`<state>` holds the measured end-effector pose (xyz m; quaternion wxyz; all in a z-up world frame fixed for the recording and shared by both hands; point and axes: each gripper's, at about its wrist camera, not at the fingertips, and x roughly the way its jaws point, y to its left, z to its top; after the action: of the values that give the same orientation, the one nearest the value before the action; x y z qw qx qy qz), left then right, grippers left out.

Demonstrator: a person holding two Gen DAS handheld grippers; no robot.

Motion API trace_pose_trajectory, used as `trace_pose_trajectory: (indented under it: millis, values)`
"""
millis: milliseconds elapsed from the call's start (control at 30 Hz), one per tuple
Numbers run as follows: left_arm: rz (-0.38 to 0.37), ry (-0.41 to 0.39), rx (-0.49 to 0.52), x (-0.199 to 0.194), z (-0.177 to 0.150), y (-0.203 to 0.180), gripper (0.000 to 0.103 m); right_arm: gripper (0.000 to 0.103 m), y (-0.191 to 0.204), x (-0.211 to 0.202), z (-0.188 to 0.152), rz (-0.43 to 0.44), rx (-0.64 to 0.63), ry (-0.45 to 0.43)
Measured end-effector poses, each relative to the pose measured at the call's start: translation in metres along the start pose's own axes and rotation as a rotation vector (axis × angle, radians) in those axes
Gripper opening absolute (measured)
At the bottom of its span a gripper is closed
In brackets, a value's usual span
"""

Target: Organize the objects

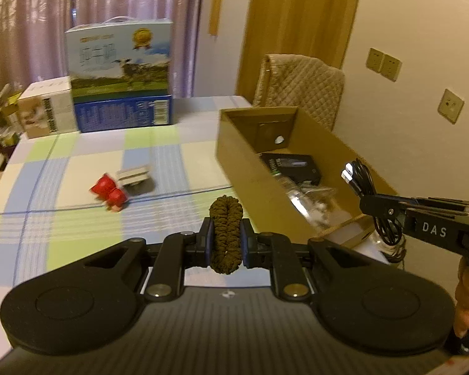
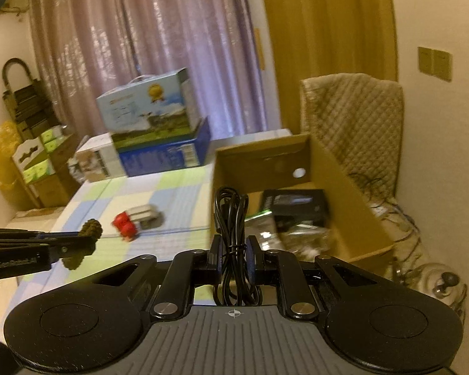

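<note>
My left gripper [image 1: 225,240] is shut on a brown braided rope loop [image 1: 225,218] and holds it above the checked tablecloth [image 1: 78,206], left of an open cardboard box [image 1: 250,168]. My right gripper [image 2: 233,256] is shut on a coiled black USB cable [image 2: 231,215] just in front of the box [image 2: 344,187]. In the left wrist view the right gripper [image 1: 378,206] with the cable [image 1: 359,178] hangs over the box's near right part. The box holds a black packet [image 1: 292,164] and clear plastic bags [image 1: 309,197]. A red toy [image 1: 109,192] and a small white box [image 1: 134,176] lie on the cloth.
Stacked cartons [image 1: 122,75] stand at the table's far end, a white carton [image 1: 45,106] beside them. A chair with a quilted cover [image 1: 300,84] stands behind the cardboard box. Curtains and a wall with sockets lie beyond. Shelves with boxes [image 2: 34,156] stand left of the table.
</note>
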<state>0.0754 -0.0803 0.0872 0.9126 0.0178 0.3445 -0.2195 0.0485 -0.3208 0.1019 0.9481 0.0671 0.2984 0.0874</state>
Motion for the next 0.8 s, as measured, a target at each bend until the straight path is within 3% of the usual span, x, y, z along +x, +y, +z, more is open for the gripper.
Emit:
trace_pose_trajectory:
  millis: [800]
  values:
    - [-0.167, 0.064, 0.098, 0.100, 0.066, -0.094, 0.014, 0.011, -0.089, 0.037, 0.038, -0.042, 0.027, 0.034]
